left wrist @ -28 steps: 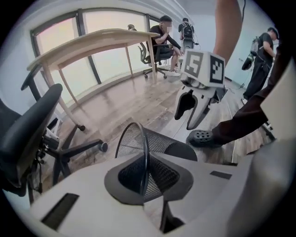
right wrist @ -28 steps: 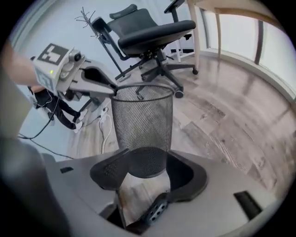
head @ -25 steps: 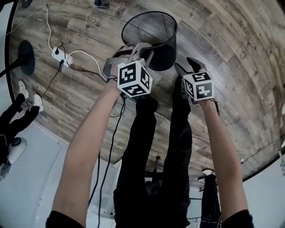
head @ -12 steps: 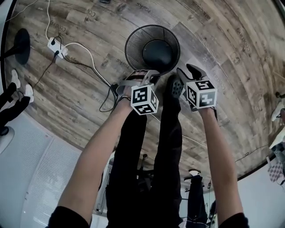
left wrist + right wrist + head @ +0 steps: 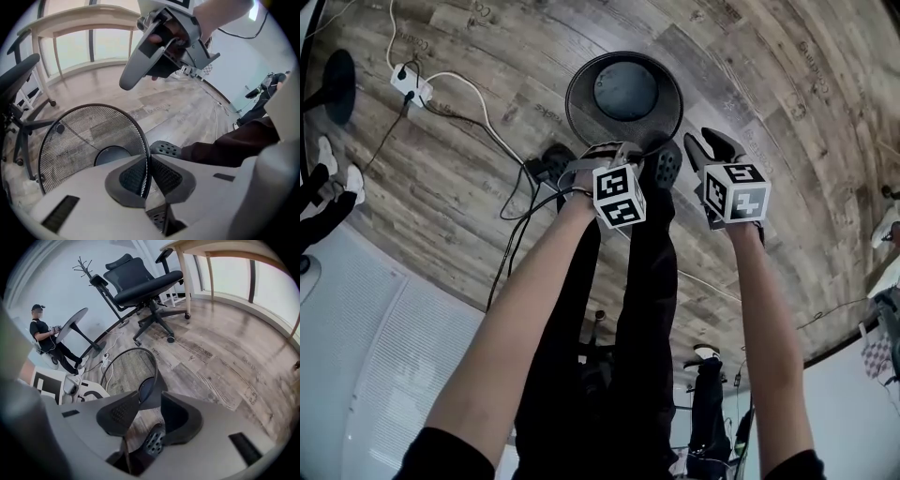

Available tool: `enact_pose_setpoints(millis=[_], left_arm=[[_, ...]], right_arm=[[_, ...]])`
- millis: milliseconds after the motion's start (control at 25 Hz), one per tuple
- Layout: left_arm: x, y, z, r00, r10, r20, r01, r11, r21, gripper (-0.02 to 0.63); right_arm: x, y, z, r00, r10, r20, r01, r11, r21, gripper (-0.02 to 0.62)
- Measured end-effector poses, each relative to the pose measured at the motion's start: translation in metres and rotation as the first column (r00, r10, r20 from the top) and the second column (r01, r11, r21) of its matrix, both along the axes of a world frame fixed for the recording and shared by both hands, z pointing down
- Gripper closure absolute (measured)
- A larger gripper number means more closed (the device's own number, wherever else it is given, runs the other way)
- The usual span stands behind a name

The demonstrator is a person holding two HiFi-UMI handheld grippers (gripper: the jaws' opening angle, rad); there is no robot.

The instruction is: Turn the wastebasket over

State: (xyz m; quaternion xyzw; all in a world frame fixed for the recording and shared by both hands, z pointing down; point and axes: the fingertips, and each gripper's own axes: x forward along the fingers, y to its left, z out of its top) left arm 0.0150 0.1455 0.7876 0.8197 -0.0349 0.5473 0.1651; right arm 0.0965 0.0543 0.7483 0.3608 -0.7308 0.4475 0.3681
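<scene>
The black wire-mesh wastebasket (image 5: 581, 80) stands upright on the wood floor, mouth up, just beyond the person's feet. My left gripper (image 5: 623, 152) is shut on its near rim; in the left gripper view the thin rim (image 5: 148, 140) runs down between the two pads of the left gripper (image 5: 149, 161). My right gripper (image 5: 712, 150) hangs to the right of the basket, apart from it. Its jaws are closing with nothing between them. In the right gripper view the basket (image 5: 126, 371) lies behind the right gripper (image 5: 150, 408).
A black perforated shoe (image 5: 664, 167) stands beside the basket's near edge. A white power strip (image 5: 403, 80) and cables trail at the left. An office chair (image 5: 140, 282), a wooden table leg (image 5: 185, 273) and a seated person (image 5: 44, 336) lie beyond.
The basket went from tilted toward me to standing upright with its mouth up. My left gripper moved with the rim. The right gripper's jaws narrowed.
</scene>
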Motion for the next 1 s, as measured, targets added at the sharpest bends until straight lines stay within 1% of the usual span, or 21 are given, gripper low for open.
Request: enact_pose_setpoints(millis=[240, 400, 560, 640, 720, 800, 880, 1000], left_arm=[[0.001, 0.007, 0.007, 0.999, -0.032, 0.037, 0.033, 0.999, -0.025, 0.561], [-0.001, 0.006, 0.002, 0.996, -0.077, 0.047, 0.078, 0.997, -0.021, 0.560], [-0.009, 0.006, -0.029, 0.989, -0.135, 0.060, 0.135, 0.991, 0.005, 0.561], [-0.011, -0.001, -0.051, 0.983, -0.175, 0.056, 0.174, 0.984, 0.028, 0.561], [-0.009, -0.010, -0.078, 0.971, -0.238, 0.038, 0.236, 0.971, 0.046, 0.561], [-0.006, -0.021, -0.113, 0.950, -0.313, 0.000, 0.312, 0.948, 0.057, 0.561], [-0.003, -0.038, -0.153, 0.921, -0.385, -0.050, 0.388, 0.919, 0.073, 0.561], [0.004, -0.059, -0.220, 0.870, -0.477, -0.125, 0.489, 0.868, 0.092, 0.571]], right_arm=[[0.007, 0.001, -0.008, 1.000, -0.013, 0.012, 0.013, 1.000, 0.009, 0.434], [0.013, 0.001, -0.015, 1.000, -0.007, 0.004, 0.007, 1.000, 0.009, 0.434], [0.012, 0.010, -0.048, 1.000, 0.013, 0.016, -0.013, 1.000, -0.004, 0.434], [0.010, 0.007, -0.074, 0.999, 0.016, 0.029, -0.016, 1.000, 0.008, 0.434], [0.010, 0.003, -0.102, 0.999, 0.007, 0.037, -0.008, 0.999, 0.031, 0.434], [0.009, -0.002, -0.135, 0.999, -0.001, 0.044, -0.001, 0.998, 0.059, 0.434], [0.007, -0.010, -0.167, 0.999, -0.010, 0.054, 0.004, 0.995, 0.097, 0.440], [0.008, -0.015, -0.216, 0.997, -0.026, 0.070, 0.016, 0.989, 0.144, 0.455]])
